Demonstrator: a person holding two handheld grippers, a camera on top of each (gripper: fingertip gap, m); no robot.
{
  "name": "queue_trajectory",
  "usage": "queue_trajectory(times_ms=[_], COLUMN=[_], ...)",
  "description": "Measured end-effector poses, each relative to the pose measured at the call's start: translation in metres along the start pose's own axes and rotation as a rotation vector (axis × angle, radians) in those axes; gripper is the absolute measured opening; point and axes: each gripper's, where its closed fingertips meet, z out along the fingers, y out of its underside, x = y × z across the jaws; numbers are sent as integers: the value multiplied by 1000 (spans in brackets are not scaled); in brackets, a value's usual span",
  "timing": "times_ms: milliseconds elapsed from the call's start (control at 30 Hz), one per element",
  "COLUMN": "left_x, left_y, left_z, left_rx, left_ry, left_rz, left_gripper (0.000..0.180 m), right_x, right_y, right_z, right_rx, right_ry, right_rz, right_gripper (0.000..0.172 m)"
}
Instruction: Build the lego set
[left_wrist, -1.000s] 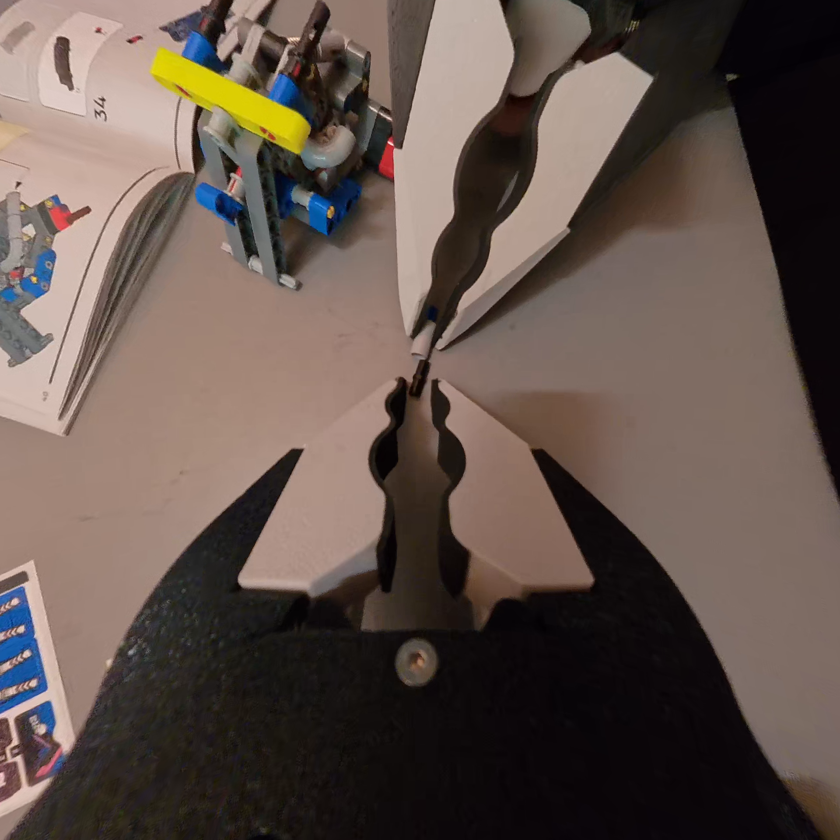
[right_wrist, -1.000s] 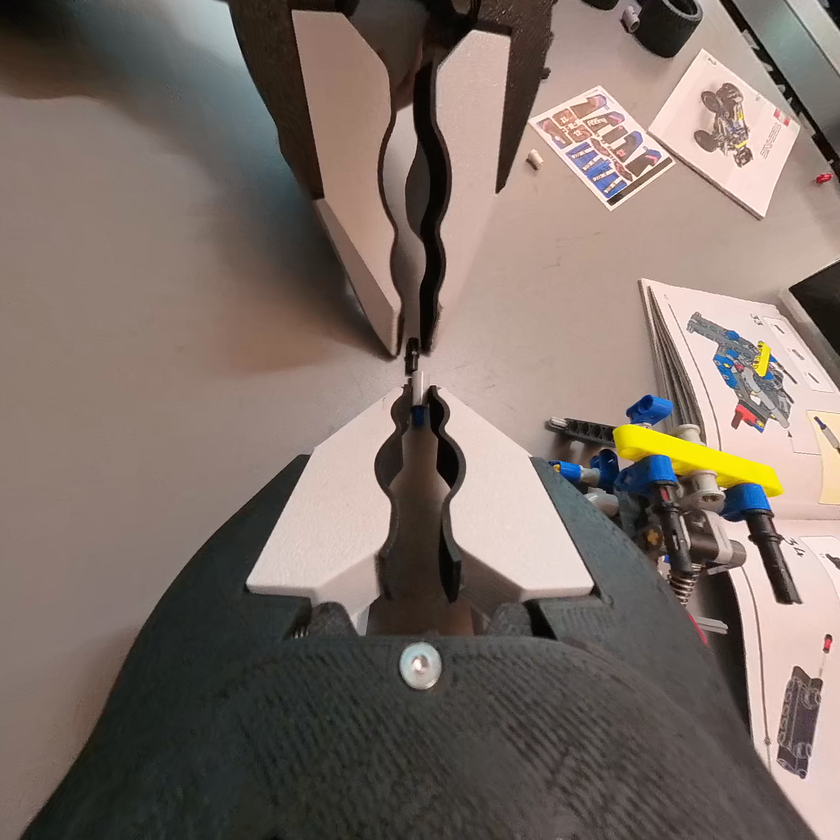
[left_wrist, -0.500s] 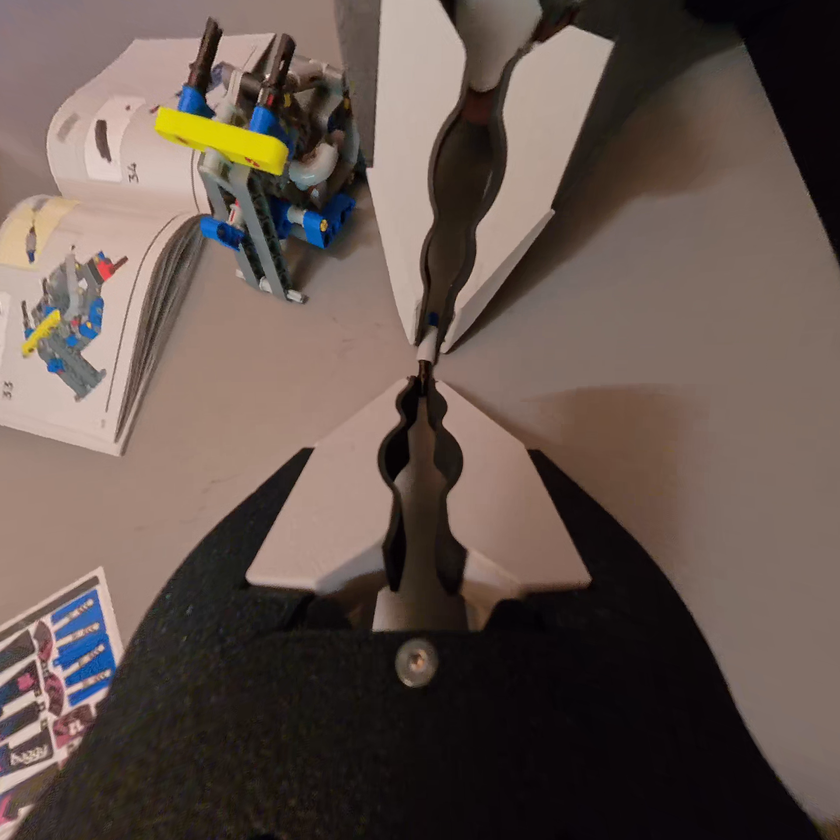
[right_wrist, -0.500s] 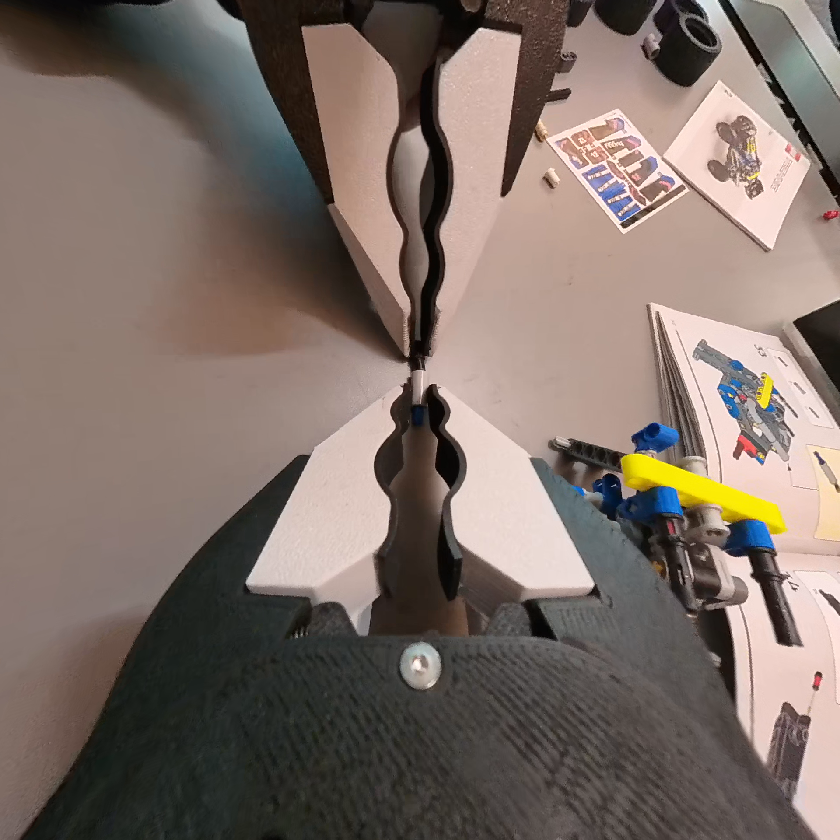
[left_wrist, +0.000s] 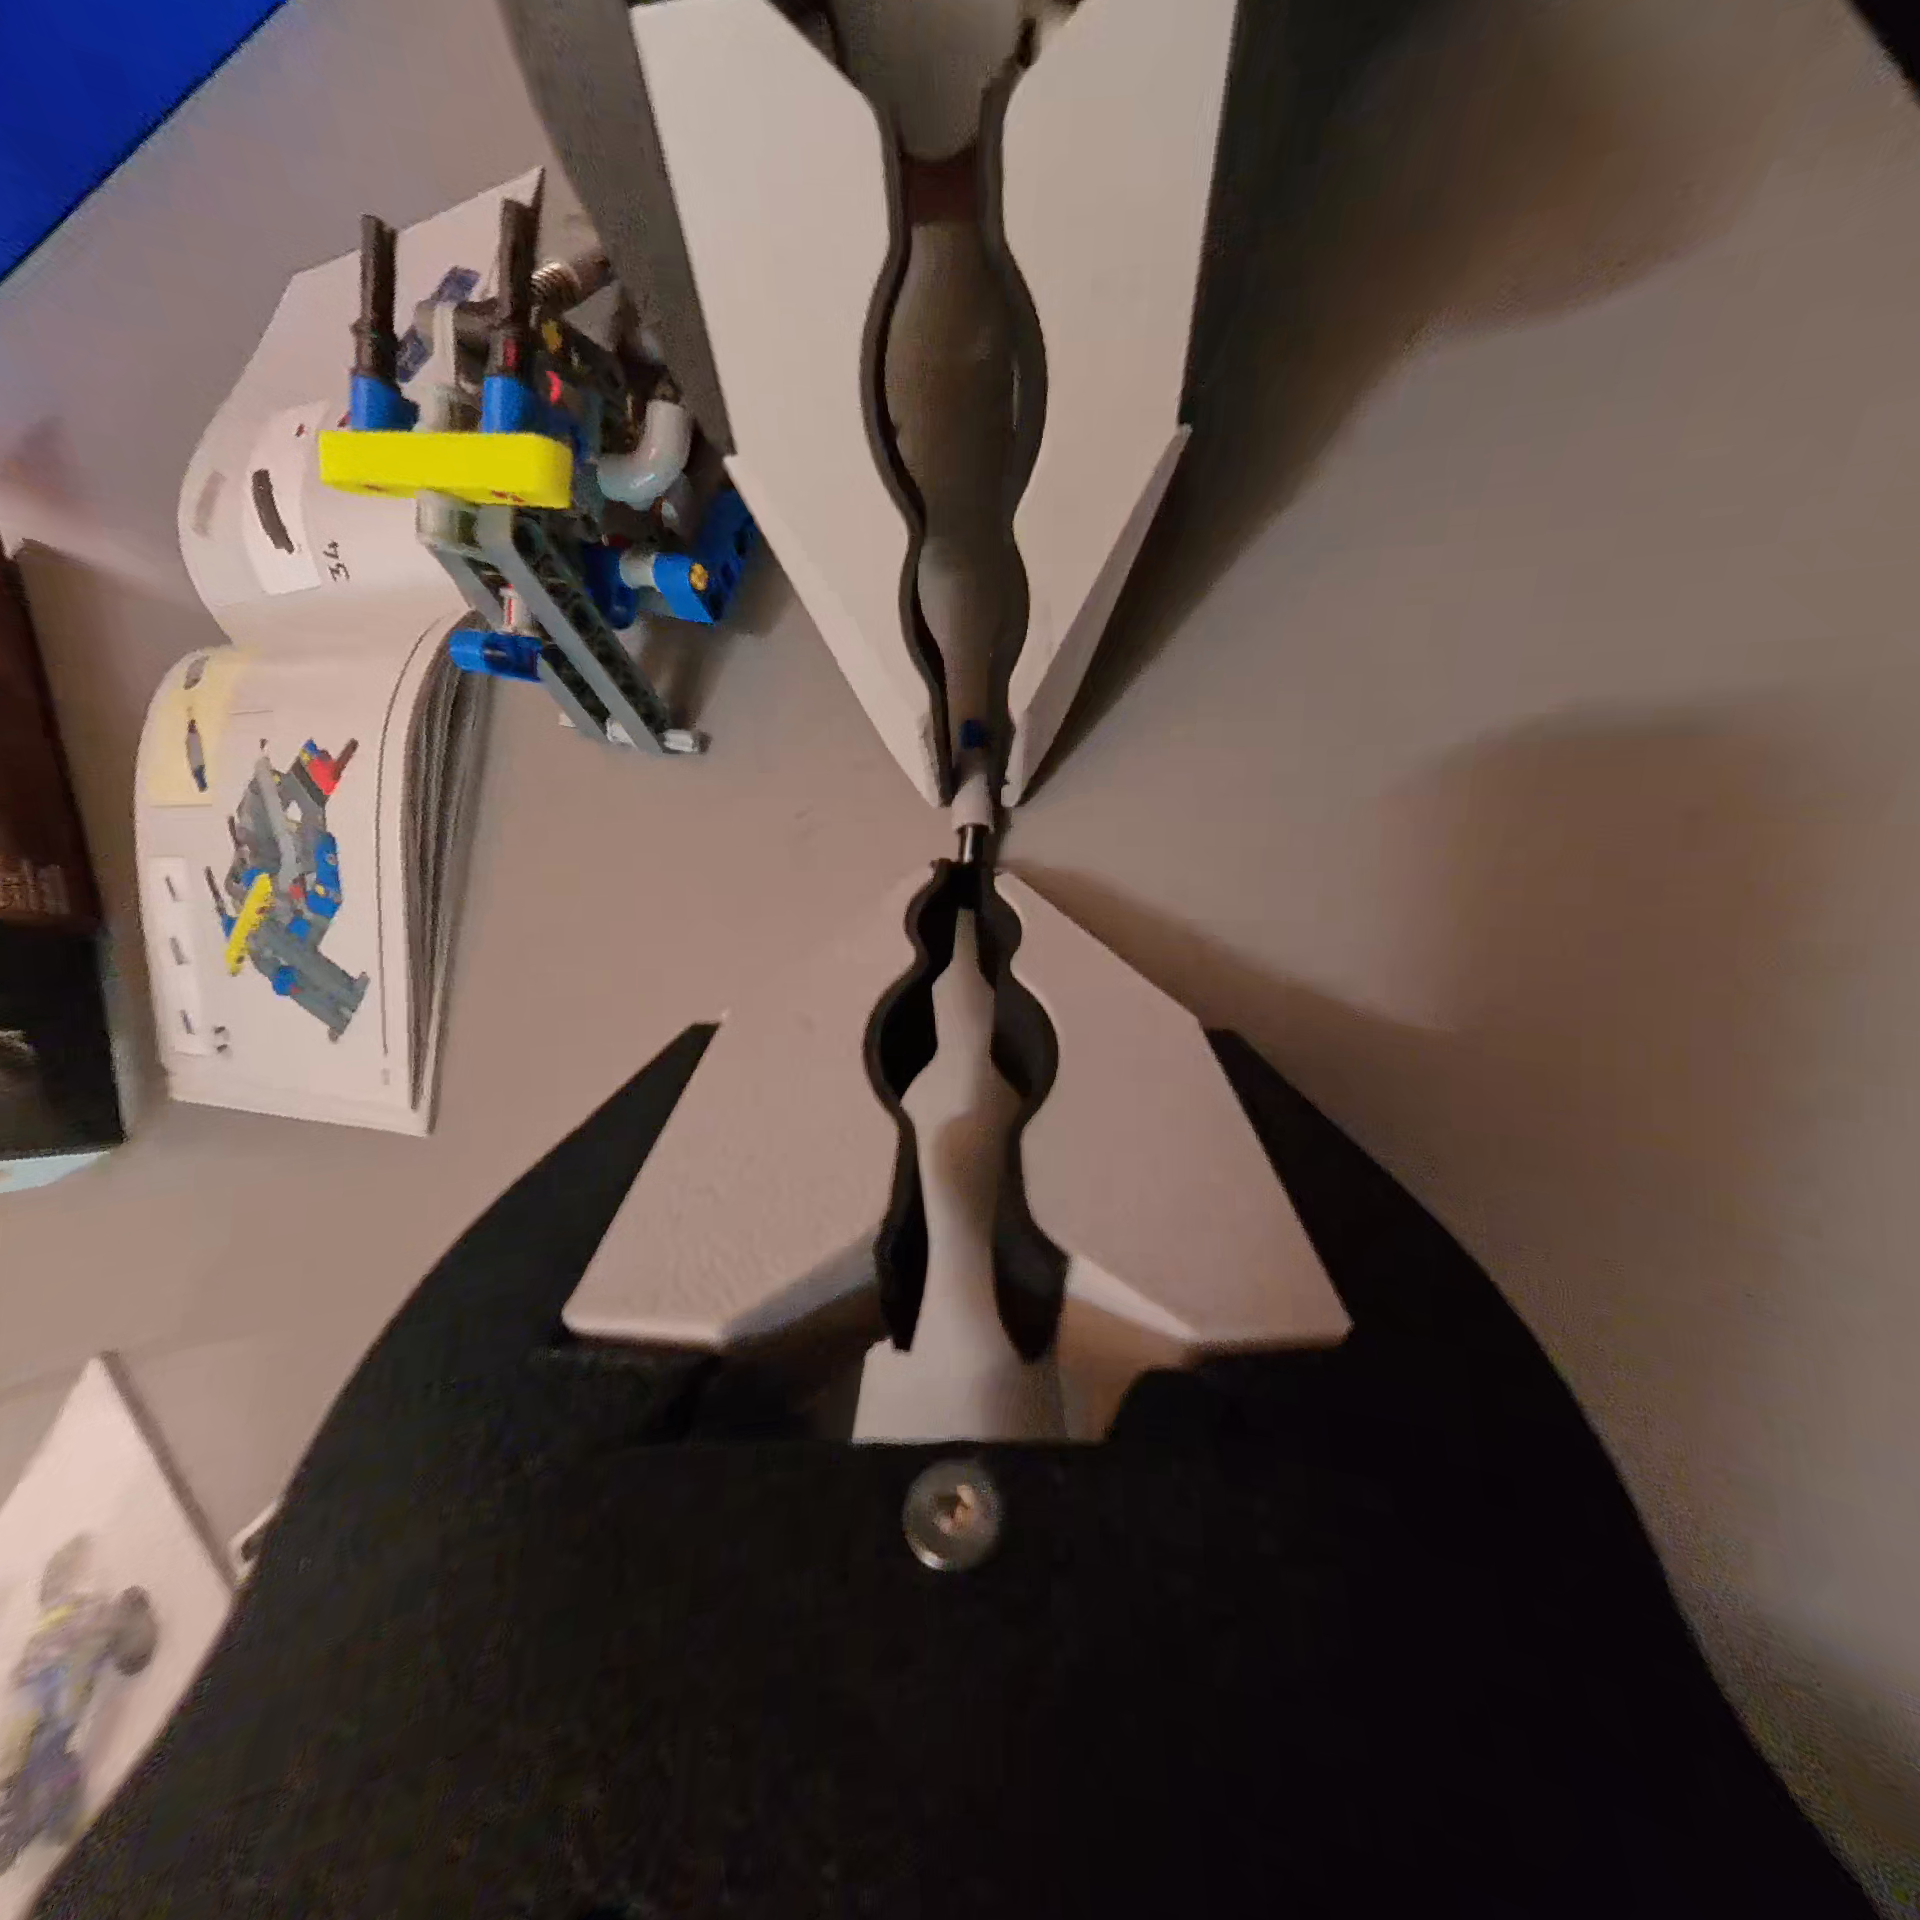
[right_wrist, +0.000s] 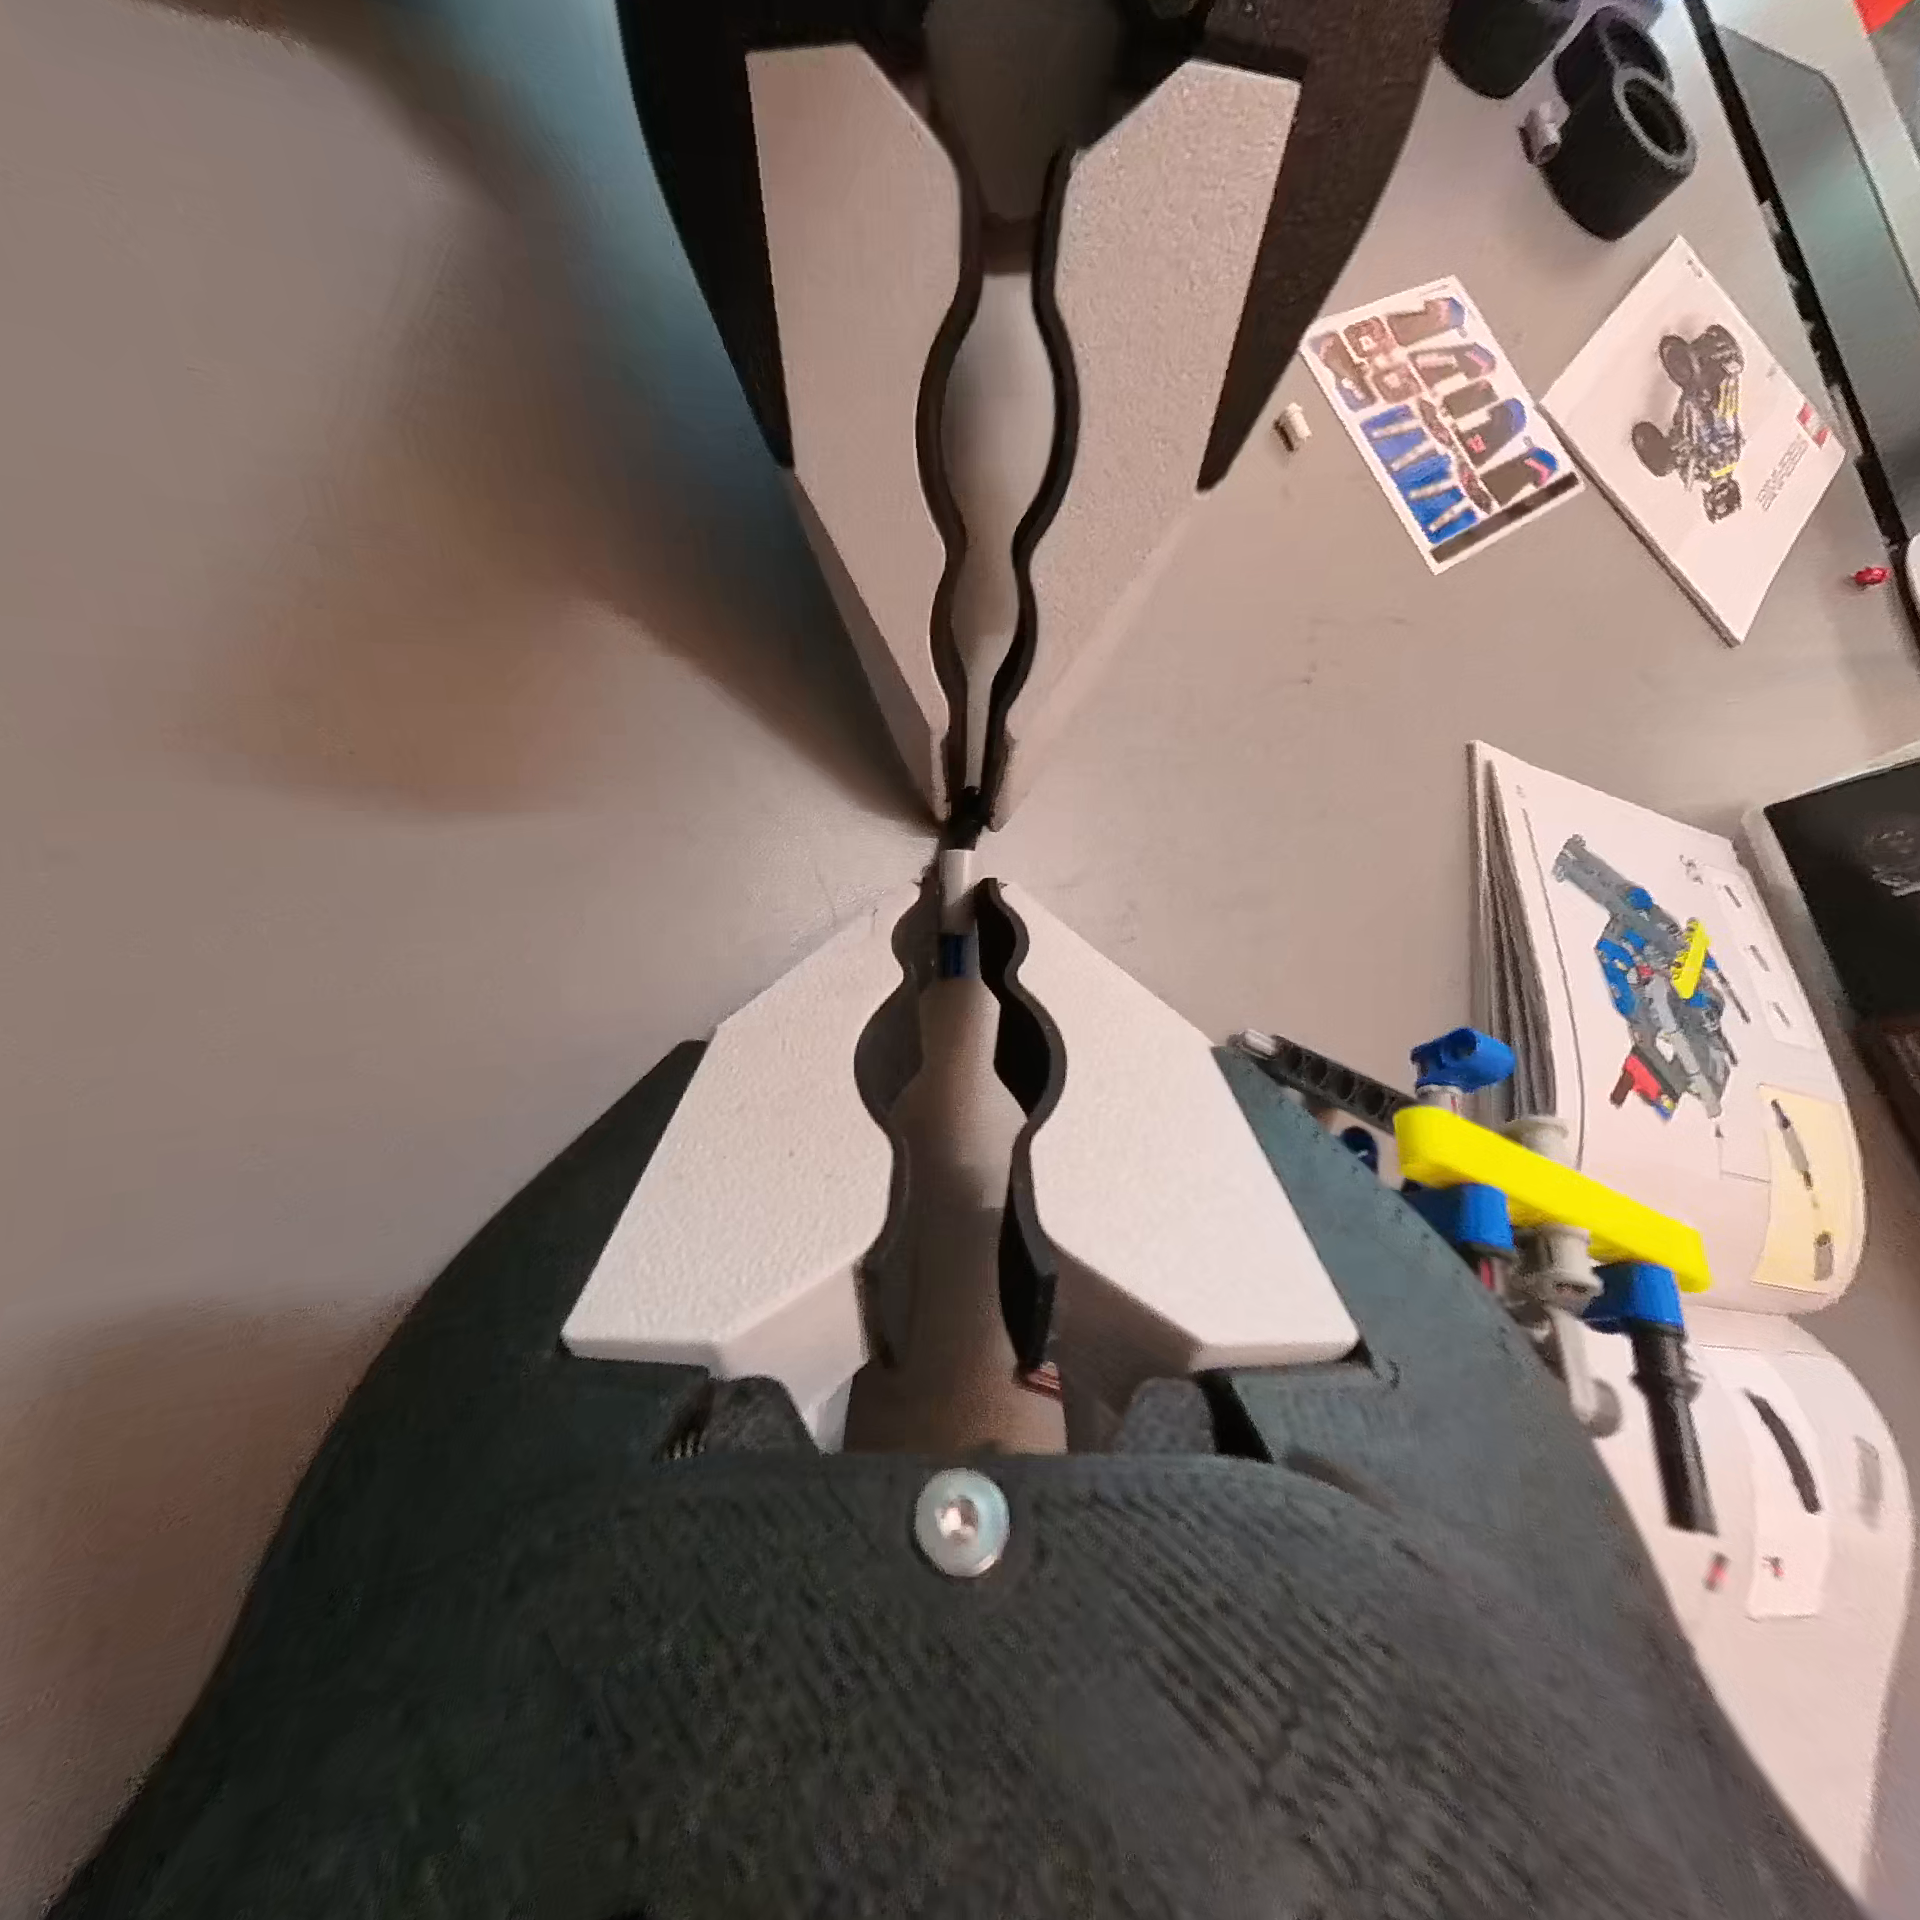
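Since a second ago my left claw (left_wrist: 964, 883) has clenched fully on the thin black plastic pin (left_wrist: 970, 844), whose far end is now pushed into the small white plastic sleeve with a blue end (right_wrist: 955, 914). My right claw (right_wrist: 957, 909) is clamped on that sleeve, tip to tip with the left, both above the grey bench (right_wrist: 364, 935). Further right sits the part-built toy-brick assembly with a yellow beam (right_wrist: 1548, 1210), beside the open white instruction booklet (right_wrist: 1621, 935). Beyond: blue-and-black sticker sheet (right_wrist: 1439, 426), black rubber tyres (right_wrist: 1616, 145).
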Motion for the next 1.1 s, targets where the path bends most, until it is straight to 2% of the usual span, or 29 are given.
queue_trajectory(times_ms=[200, 267, 333, 400, 567, 667, 733, 800, 867, 967, 1100], left_x=[1, 3, 9, 12, 10, 6, 9, 11, 11, 13, 13], left_y=[2, 3, 2, 1, 2, 4, 3, 5, 6, 6, 6], left_z=[-3, -3, -3, -4, -5, -5, -7, -8, -7, -8, -9], left_rx=[-229, -222, -151, -99, -81, -210, -229, -208, -125, -6, 63], left_ry=[-37, -3, 72, 122, 83, -72, -82, -64, -50, 21, 36], left_rz=[72, -120, -318, -428, -432, -213, -187, -230, -303, -444, -493], left_gripper=[0, 0, 0, 0, 0, 0, 0, 1, 1, 1, 3], right_x=[0, 0, -2, -4, -2, -1, -3, -6, -5, -6, -4], right_y=[-2, -2, -3, -5, -6, -6, -5, -7, -7, -9, -7], right_z=[2, 2, 2, 2, 4, 5, 3, 4, 5, 5, 3], right_rx=[-89, -97, -78, -75, -96, -144, -158, -140, -106, 14, 64], right_ry=[49, 76, 73, 72, 81, 89, 73, 46, 35, 2, -11], right_rz=[-35, -31, -5, -21, -66, -116, -125, -63, -19, 54, 114], right_gripper=[5, 5, 5, 5, 5, 5, 6, 6, 6, 6, 7])
